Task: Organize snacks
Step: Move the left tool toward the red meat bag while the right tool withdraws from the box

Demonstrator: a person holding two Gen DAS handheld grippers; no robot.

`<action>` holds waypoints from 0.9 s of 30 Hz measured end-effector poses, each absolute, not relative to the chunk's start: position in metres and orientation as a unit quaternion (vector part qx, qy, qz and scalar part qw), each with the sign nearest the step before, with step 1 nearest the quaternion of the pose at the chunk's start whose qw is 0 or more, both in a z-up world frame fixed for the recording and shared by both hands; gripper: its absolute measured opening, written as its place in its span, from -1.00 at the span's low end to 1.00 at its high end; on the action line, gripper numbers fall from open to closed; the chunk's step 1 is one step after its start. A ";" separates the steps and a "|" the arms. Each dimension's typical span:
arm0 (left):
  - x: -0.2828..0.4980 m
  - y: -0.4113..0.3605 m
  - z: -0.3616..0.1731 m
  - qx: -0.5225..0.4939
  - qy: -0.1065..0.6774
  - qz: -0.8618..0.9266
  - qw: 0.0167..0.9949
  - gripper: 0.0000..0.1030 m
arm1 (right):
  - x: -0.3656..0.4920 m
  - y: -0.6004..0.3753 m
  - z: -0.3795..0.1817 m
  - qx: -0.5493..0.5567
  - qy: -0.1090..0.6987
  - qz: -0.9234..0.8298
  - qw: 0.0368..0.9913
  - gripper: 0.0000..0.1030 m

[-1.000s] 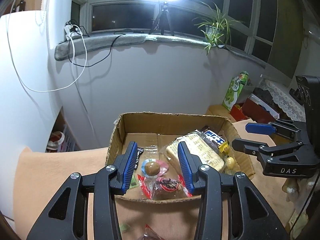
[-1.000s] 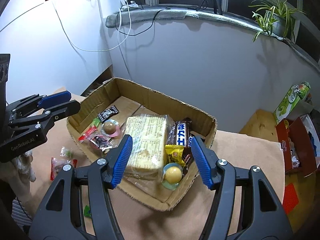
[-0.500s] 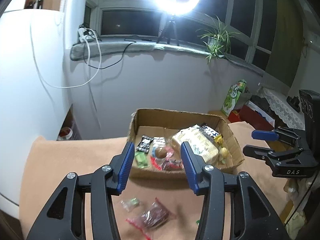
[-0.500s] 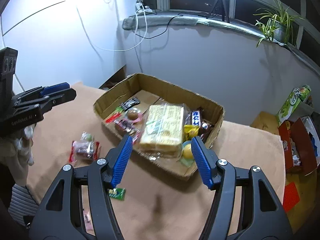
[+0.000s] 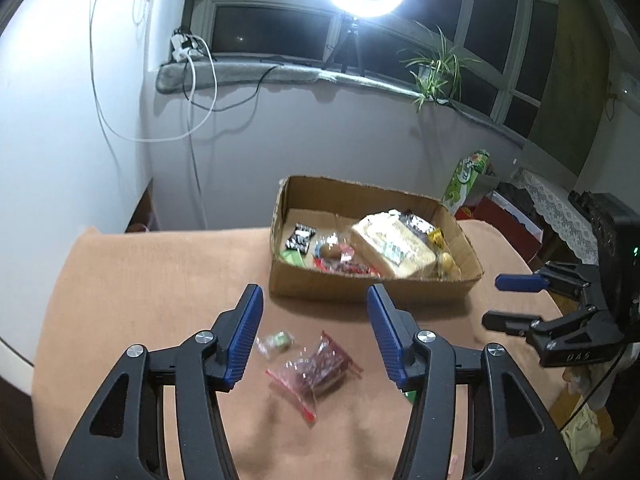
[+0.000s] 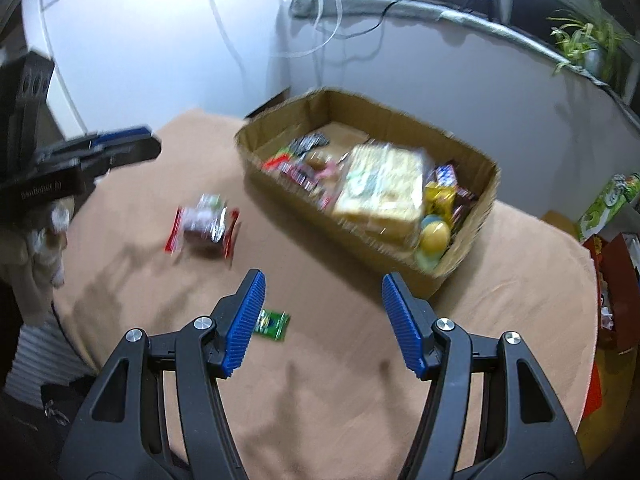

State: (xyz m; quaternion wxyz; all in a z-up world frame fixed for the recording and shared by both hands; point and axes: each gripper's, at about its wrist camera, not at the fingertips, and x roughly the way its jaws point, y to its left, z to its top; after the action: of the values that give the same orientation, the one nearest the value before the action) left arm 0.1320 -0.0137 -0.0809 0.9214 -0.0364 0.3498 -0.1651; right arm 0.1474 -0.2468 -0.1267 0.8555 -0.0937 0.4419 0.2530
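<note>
Both tongs have drawn back from the cardboard box (image 5: 376, 280) since the earlier frames, so it now sits farther off, toward the far edge of the table (image 5: 132, 280), and loose snacks have come into view in front of it. The left tongs (image 5: 316, 332) have just been opening; they stand fairly wide and empty above a red-edged clear packet (image 5: 316, 372), with a small green sweet (image 5: 276, 342) just beside their left pad. The right tongs (image 6: 322, 320) are also parted and empty, and a green sachet (image 6: 272, 324) lies by their left pad. Most snacks, including a wrapped bread loaf (image 5: 394, 244), already lie in the box. At least three remain on the table, possibly more near the blurred front edge.
</note>
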 end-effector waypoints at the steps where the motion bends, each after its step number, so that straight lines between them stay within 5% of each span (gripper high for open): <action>1: 0.131 -0.014 -0.083 -0.036 0.353 -0.166 0.920 0.04 | 0.145 -0.245 -0.131 -0.097 0.447 0.257 0.851 0.24; 27: 0.126 -0.024 -0.135 0.033 0.406 -0.183 0.895 0.14 | 0.066 -0.180 -0.193 -0.134 0.489 0.338 0.793 0.24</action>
State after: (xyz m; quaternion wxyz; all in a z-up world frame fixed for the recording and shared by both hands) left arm 0.1255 -0.0238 -0.1352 0.8947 0.0327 0.4062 -0.1828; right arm 0.0661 -0.1796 -0.1926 0.7934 -0.1340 0.4885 0.3376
